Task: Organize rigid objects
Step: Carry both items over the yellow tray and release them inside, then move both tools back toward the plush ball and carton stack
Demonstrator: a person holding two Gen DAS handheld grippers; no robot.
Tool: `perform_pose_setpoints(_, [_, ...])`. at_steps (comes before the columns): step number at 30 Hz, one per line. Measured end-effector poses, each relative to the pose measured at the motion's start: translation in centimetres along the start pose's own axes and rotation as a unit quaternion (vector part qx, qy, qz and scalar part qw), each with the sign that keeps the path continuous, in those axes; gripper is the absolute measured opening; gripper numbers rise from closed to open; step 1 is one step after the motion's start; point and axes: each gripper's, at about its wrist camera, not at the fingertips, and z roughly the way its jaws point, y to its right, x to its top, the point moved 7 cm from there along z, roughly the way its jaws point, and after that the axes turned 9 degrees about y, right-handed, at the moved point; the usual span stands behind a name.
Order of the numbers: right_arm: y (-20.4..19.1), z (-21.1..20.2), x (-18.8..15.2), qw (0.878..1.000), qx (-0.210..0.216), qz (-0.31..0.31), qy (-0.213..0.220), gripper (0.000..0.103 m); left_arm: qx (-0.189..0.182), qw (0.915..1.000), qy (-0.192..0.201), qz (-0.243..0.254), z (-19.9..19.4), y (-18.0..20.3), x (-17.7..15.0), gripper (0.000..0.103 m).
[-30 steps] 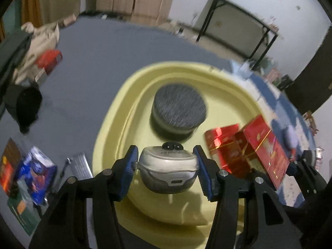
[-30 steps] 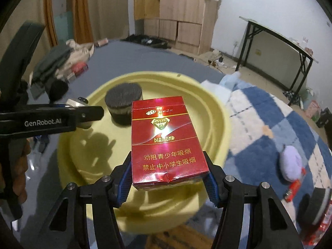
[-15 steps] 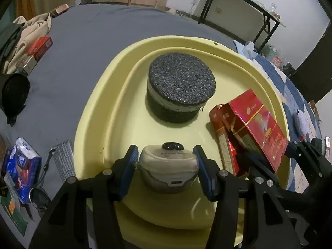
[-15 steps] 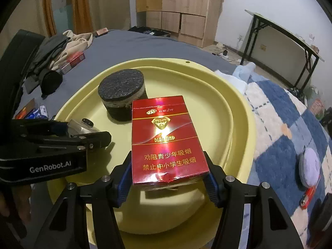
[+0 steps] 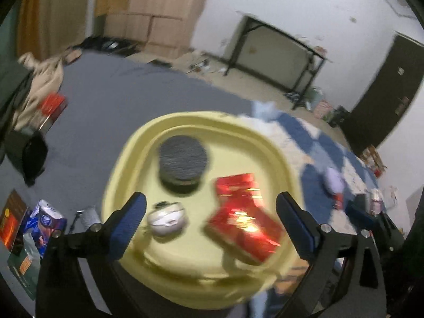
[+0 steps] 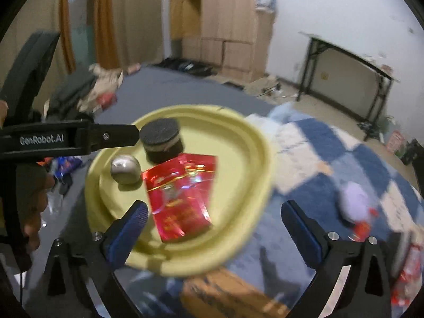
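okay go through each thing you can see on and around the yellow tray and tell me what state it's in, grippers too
left hand-held gripper: open, empty
right hand-held gripper: open, empty
yellow tray: holds three things
red cigarette pack: lying flat in tray, released
white round case: resting in tray, released
black round sponge: standing flat in tray
purple pouch: lying on checked blanket, outside tray

The red cigarette pack [image 6: 182,198] looked glossy and foil-bright; the yellow tray [image 6: 254,164] was smooth matt plastic; the round dark puck [image 6: 160,132] had a rough, grainy top.
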Motion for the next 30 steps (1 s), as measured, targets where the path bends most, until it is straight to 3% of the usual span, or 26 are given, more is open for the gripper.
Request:
perform_pose_setpoints(3, [2.7,-5.2,-0.8,0.999,-0.020,0.028,0.017,0.103,-0.034,0.9993,0.010,0.008,-2.0,4.3,0.3,0.103])
perform_pose_setpoints(8, [8.5,-15.4,-3.6,0.995,-0.088,0.046,0.031,0.103,-0.041,0.9955,0.080,0.031,-6.3,11.6,1.0,0.103])
perform_pose_setpoints(13, [15.1,-25.3,-7.9,0.983,-0.155,0.098,0.024,0.103,-0.044,0.9893,0.059,0.126,-7.9,18.0,-2.8,0.103])
perform_pose_setpoints(17, [18.2,-30.8,-10.6,0.971,-0.207,0.116,0.029,0.103,-0.046,0.9881,0.033,0.143,-8.8,19.6,-6.2,0.103])
perform_pose_setpoints(19, [19.0,-32.1,-12.9,0.965,-0.225,0.130,0.039,0.103,-0.049,0.9890,0.022,0.137,-8.9,20.0,-7.5,0.103])
perform_pose_setpoints(22, [19.6,-32.1,-17.1,0.952,-0.225,0.204,0.030,0.103,-0.040,0.9873,0.019,0.152,-8.7,20.1,-8.8,0.103])
perform_pose_setpoints(27, [20.3,-31.6,-16.3,0.951,-0.233,0.201,0.040,0.103,-0.027,0.9869,0.023,0.158,-8.4,19.4,-9.2,0.103])
perform_pose_setpoints(30, [20.2,-31.0,-16.8,0.953,-0.223,0.201,0.043,0.103,-0.025,0.9904,0.020,0.134,-8.1,18.7,-8.9,0.103])
